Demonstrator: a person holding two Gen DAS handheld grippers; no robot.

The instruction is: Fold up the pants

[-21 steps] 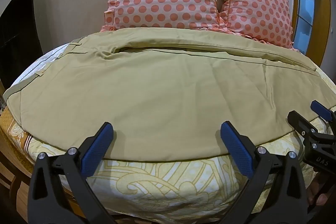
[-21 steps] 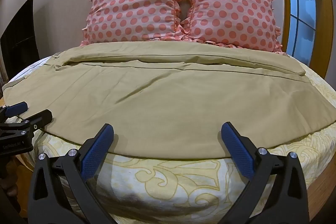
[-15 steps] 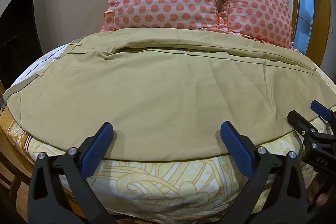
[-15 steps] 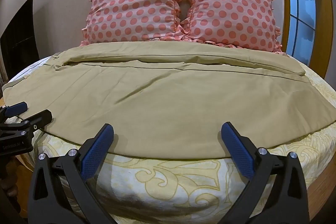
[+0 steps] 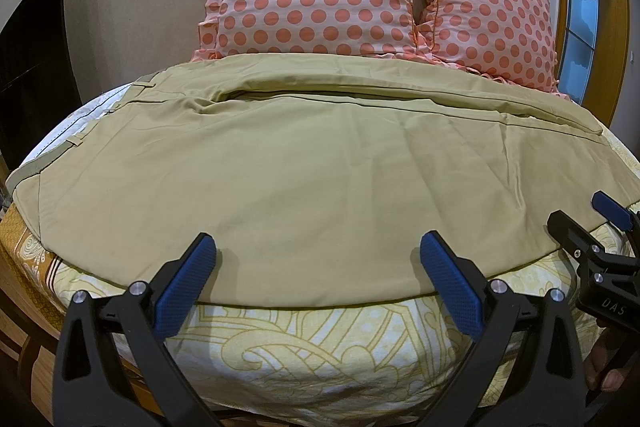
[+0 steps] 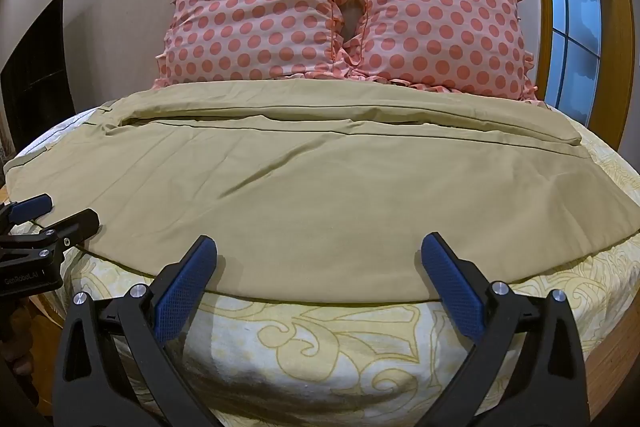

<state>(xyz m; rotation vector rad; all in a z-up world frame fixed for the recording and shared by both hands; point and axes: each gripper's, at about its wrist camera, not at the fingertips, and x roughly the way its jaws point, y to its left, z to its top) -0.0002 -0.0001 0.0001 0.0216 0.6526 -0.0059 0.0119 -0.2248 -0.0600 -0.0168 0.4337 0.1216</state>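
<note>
Lying flat, khaki pants (image 5: 312, 179)

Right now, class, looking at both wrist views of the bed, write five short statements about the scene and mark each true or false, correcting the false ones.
1. The khaki pants lie spread flat on the bed. True.
2. The left gripper is clamped on the pants. False: its fingers are spread apart and hold nothing.
3. Two polka-dot pillows stand behind the pants. True.
4. The right gripper is shut. False: it is open, holding nothing.
5. The pants' waistband is at the right end. False: the belt loops show at the left end.
</note>
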